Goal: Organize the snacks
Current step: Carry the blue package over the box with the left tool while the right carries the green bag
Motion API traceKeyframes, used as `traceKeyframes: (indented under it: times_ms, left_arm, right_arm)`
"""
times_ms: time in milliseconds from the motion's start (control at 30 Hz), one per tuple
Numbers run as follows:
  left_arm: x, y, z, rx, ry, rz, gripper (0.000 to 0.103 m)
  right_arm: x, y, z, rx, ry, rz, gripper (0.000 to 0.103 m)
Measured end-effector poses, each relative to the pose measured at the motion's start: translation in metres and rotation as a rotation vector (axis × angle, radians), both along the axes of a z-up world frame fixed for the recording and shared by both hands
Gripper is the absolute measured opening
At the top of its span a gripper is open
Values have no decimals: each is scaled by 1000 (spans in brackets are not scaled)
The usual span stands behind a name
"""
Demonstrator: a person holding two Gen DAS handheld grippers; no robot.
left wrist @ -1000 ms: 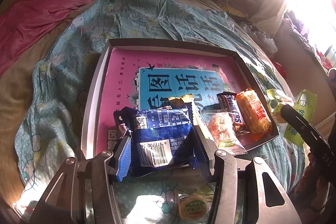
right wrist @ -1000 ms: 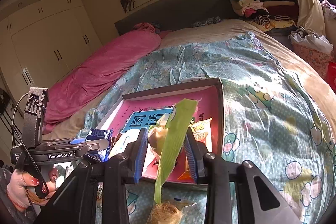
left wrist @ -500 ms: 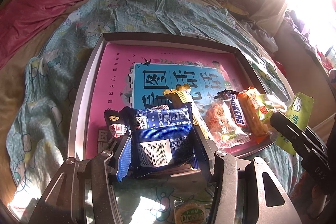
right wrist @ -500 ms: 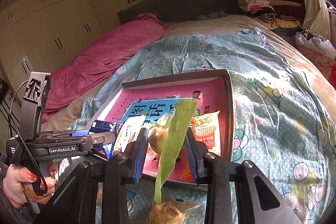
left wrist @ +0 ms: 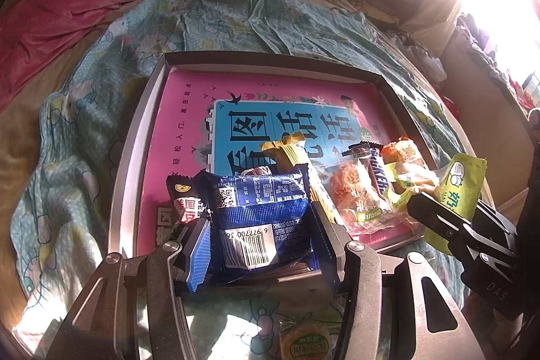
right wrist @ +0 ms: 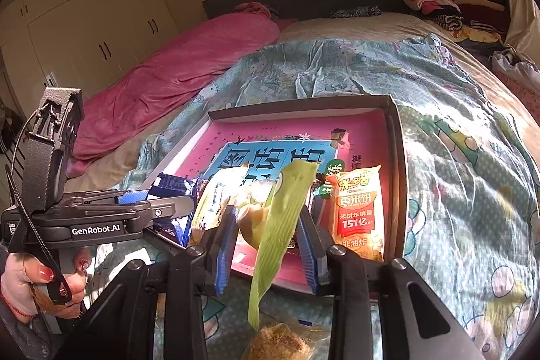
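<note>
My left gripper [left wrist: 260, 225] is shut on a dark blue snack packet [left wrist: 260, 201] with a barcode, held over the near edge of the grey tray [left wrist: 135, 157]. My right gripper [right wrist: 266, 225] is shut on a pale green snack packet [right wrist: 283, 211] above the tray's near right part; its tail hangs down. In the left wrist view the right gripper [left wrist: 438, 211] and green packet [left wrist: 462, 188] show at the right. The tray holds a pink and blue book [left wrist: 189, 110] and several snacks: a yellow bar [left wrist: 297, 154], a Snickers [left wrist: 374, 171], an orange rice-cracker packet [right wrist: 357, 208].
The tray rests on a bed with a teal cartoon quilt [right wrist: 455, 157] and a pink duvet [right wrist: 175, 73]. A green-labelled cake [left wrist: 303, 343] and a brown cake in clear wrap [right wrist: 280, 343] lie on the quilt below the grippers. A person's hand [right wrist: 40, 285] grips the left tool.
The right gripper has carried the green packet down and inward, over the tray's near right corner. The left gripper keeps its hold on the blue packet and has barely shifted.
</note>
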State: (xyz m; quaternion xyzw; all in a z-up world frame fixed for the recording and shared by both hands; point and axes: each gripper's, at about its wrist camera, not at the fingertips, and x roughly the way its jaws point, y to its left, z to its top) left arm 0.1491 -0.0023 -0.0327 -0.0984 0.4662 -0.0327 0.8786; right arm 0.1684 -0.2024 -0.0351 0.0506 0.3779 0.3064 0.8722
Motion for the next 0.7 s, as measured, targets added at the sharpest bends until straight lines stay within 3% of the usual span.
traceKeyframes:
  times_ms: [700]
  left_arm:
    - [0, 1, 0, -2, 2, 1, 55]
  right_arm:
    - [6, -10, -6, -27, 16, -63, 36]
